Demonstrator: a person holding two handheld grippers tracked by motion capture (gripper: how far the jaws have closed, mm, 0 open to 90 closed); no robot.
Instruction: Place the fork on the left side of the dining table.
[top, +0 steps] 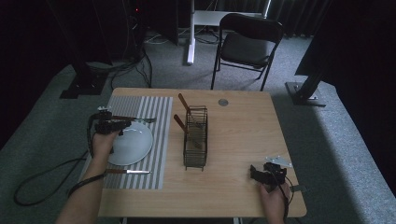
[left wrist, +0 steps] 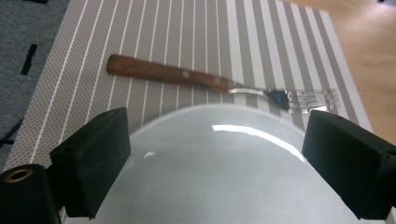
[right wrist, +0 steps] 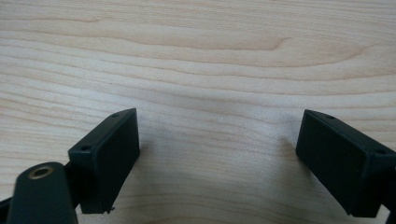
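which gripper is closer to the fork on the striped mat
Left. The left gripper hangs over the far edge of the white plate, with the fork lying just beyond it. The right gripper rests at the table's near right corner, past the wire basket.

The person's left forearm reaches in from the bottom edge, its hand carrying the left claw (top: 113, 125) with its tips pointing to the right in the high view. Its jaws stand wide apart, gripping nothing. The right claw (top: 266, 173) sits low, jaws also spread wide and empty.
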